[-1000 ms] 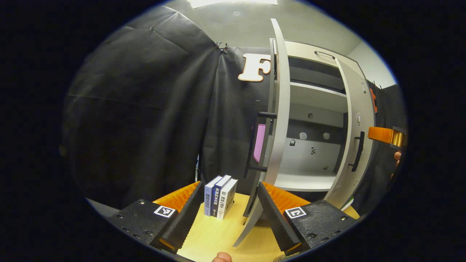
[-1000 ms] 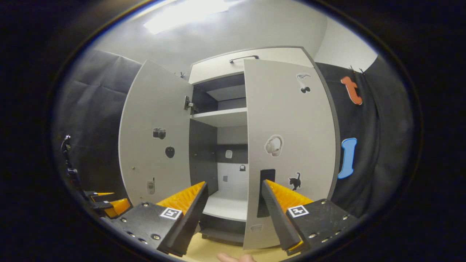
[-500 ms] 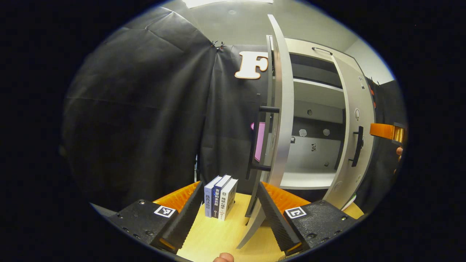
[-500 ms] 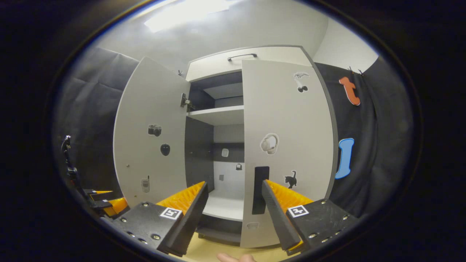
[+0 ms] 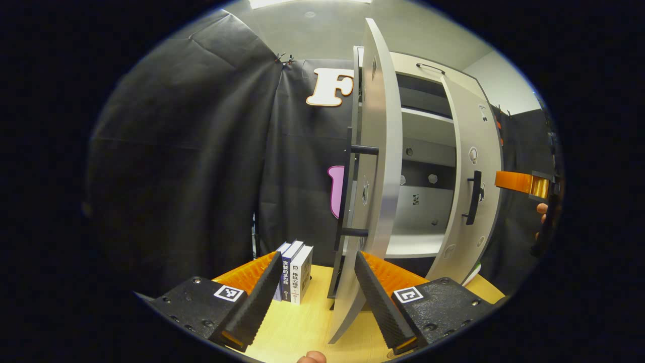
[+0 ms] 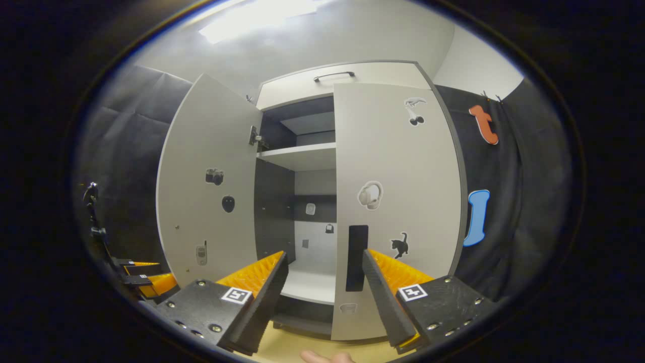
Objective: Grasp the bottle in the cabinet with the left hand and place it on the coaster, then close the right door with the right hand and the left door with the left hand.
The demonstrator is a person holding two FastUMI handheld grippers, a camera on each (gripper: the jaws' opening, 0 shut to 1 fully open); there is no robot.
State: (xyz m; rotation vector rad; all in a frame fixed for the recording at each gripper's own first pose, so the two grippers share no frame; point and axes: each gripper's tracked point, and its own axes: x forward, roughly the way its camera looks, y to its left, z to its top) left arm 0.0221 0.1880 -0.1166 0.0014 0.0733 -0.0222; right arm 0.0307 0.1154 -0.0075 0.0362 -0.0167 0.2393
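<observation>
Both grippers, left [image 5: 315,297] and right [image 6: 322,297], are held spread apart and empty before the half-closed cabinet doors [image 6: 395,201].

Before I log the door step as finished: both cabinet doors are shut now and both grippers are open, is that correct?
Not quite: the left door stands wide open and the right door is not yet fully shut, as the right gripper view shows, with shelves visible between them. The rest holds: the left gripper and right gripper are both open.

I see the books [image 5: 295,272] standing on the tabletop [image 5: 307,327], left of the cabinet's [image 6: 322,85] left door [image 5: 375,166]; the right door [image 6: 398,201] lies opposite.
</observation>
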